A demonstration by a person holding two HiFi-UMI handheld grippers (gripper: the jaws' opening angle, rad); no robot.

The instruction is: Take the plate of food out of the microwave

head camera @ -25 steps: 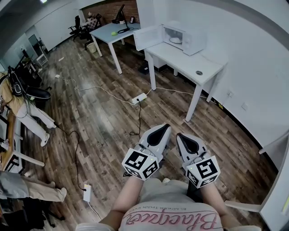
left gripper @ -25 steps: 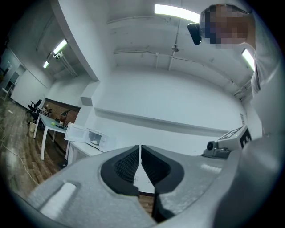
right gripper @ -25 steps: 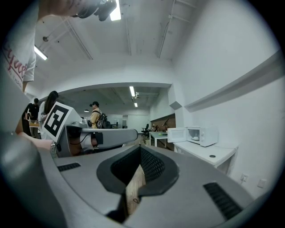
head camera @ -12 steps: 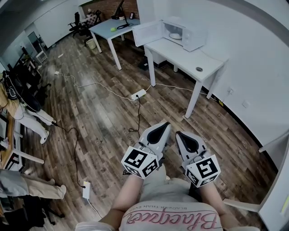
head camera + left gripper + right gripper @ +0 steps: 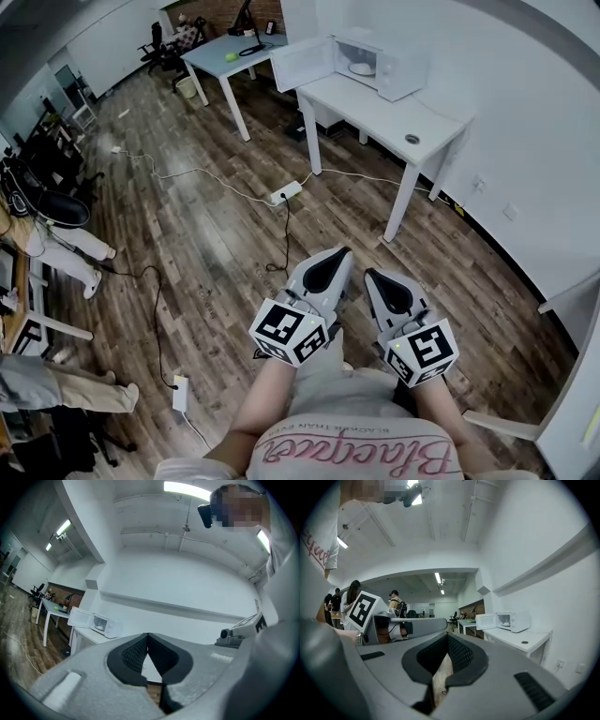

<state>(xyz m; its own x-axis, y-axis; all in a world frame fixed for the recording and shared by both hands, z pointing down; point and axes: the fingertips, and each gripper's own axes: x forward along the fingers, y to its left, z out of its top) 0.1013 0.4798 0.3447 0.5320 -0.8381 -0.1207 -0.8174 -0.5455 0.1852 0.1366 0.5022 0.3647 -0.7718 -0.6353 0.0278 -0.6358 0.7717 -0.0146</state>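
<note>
Left gripper (image 5: 337, 253) and right gripper (image 5: 373, 276), ribbed fingers (image 5: 133, 652) tight together, empty; boxy white microwave (image 5: 386, 67) at one o'clock.

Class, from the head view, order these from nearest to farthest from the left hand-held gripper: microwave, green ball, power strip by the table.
1. Power strip, floor ahead.
2. Microwave, on the white table, right.
3. Green ball, far desk, left.

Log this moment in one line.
microwave: door open, plate inside; left gripper: shut, empty; right gripper: shut, empty; both far from microwave
</note>
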